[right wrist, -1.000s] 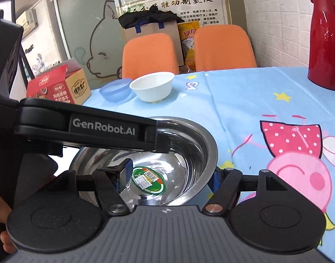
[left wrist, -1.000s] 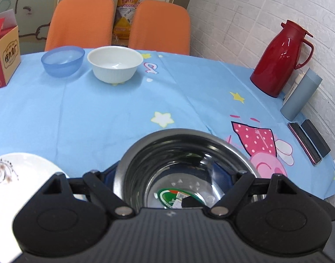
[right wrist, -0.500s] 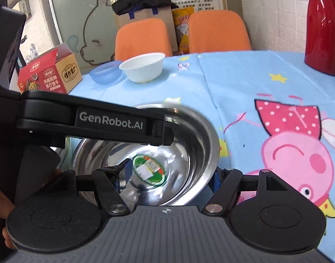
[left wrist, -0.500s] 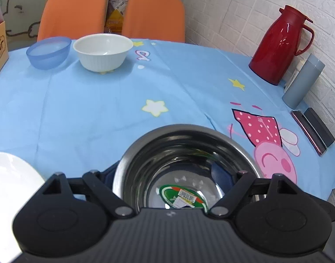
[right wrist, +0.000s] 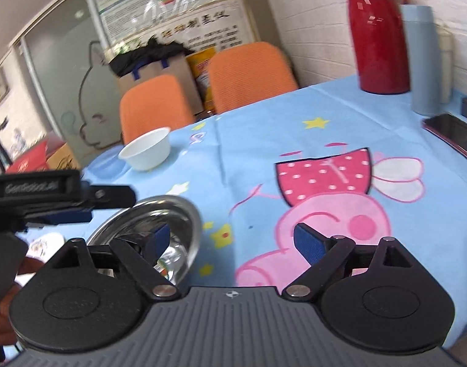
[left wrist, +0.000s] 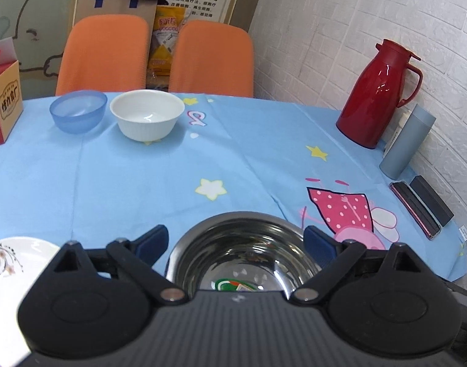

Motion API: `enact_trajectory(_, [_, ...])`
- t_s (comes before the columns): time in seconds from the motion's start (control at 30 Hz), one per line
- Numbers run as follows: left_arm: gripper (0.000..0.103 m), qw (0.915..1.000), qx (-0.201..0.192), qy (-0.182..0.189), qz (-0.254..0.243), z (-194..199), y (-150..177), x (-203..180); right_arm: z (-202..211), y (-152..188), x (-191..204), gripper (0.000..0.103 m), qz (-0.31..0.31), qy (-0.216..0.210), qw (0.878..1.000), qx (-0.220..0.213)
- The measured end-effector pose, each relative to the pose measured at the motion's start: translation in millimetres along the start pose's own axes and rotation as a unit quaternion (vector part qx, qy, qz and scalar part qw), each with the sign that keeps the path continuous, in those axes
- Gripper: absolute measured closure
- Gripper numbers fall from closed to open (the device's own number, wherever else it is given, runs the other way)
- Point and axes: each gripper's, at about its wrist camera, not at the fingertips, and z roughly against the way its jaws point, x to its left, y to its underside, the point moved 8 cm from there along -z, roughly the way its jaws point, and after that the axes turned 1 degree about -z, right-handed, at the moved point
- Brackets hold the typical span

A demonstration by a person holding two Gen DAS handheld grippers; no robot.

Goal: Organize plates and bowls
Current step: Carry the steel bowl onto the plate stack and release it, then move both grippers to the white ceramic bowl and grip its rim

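On blue cloth, steel bowl [left wrist: 245, 253] btwn wide-open left claw [left wrist: 236, 244], right claw [right wrist: 230, 241] open, empty.

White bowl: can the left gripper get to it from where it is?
Probably yes. The left gripper is open over the steel bowl; only bare blue tablecloth lies ahead toward the white bowl, with the blue bowl beside it.

Both of your tongs are now spread wide and off the shiny steel bowl [left wrist: 244, 255], which they clamped a second ago. Your left tongs [left wrist: 236, 246] sit back from it, fingers either side of the rim without touching. Your right tongs [right wrist: 230, 240] are swung off to the right, over the pink pig print, the bowl now at their left.
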Motion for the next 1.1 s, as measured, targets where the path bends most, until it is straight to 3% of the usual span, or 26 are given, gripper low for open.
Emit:
enact_trajectory(0.37, [0.010, 0.9999, -0.006, -0.004, 0.013, 13.5, 5.1, 11.7, 2.7, 5.9, 1.1, 0.000, 0.007, 0.007, 1.000, 0.014])
enact_trajectory(0.87, [0.010, 0.9987, -0.017, -0.010, 0.047, 30.3, 3.2, 56.4, -6.8, -6.7, 50.7, 0.000, 0.061, -0.014, 0.998, 0.015])
enact_trajectory(1.0, [0.010, 0.9993, -0.010, -0.014, 0.034, 35.8, -12.8, 73.7, -17.2, -48.1, 85.8, 0.000, 0.127, -0.044, 0.991, 0.001])
enact_trajectory(1.1, [0.010, 0.9984, -0.038, -0.022, 0.037, 49.0, -42.4, 94.6, -26.5, -99.2, 116.5, 0.000, 0.187, -0.062, 0.980, -0.020])
